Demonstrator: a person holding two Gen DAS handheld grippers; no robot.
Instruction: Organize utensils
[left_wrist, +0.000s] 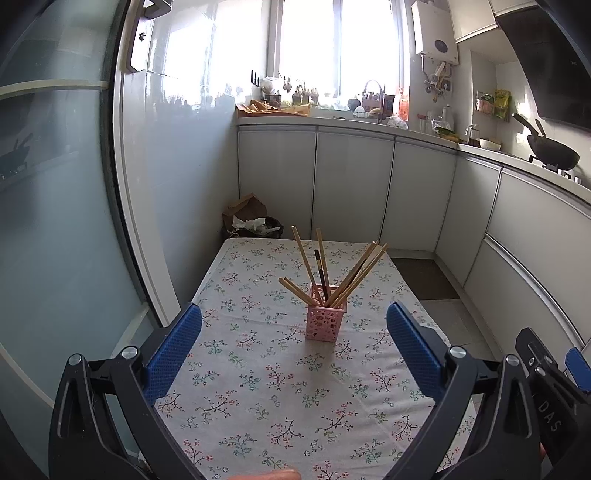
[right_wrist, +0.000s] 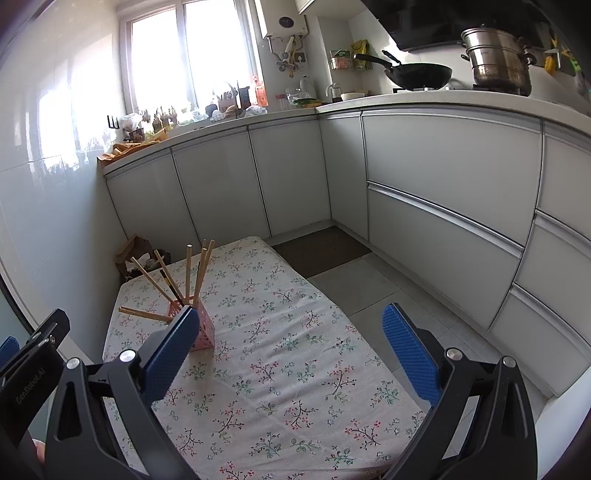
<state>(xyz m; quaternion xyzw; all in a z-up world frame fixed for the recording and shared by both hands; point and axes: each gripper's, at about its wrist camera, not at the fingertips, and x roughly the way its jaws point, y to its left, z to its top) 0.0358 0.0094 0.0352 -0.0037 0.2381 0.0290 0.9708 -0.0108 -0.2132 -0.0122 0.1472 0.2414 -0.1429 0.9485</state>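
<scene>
A pink perforated holder (left_wrist: 325, 320) stands upright on the floral tablecloth (left_wrist: 258, 387) and holds several wooden chopsticks (left_wrist: 354, 275) and one dark one, fanned outward. My left gripper (left_wrist: 293, 325) is open and empty, held above the near half of the table with the holder ahead between its blue pads. My right gripper (right_wrist: 286, 325) is open and empty. In the right wrist view the holder (right_wrist: 205, 332) with its chopsticks (right_wrist: 190, 273) sits to the left, partly hidden behind the left pad.
The table's right edge drops to a tiled floor (right_wrist: 369, 291) with a dark mat (right_wrist: 321, 251). Grey cabinets (right_wrist: 443, 192) run along the back and right. A bin with paper (left_wrist: 253, 225) stands behind the table. A glass door (left_wrist: 55, 221) is on the left.
</scene>
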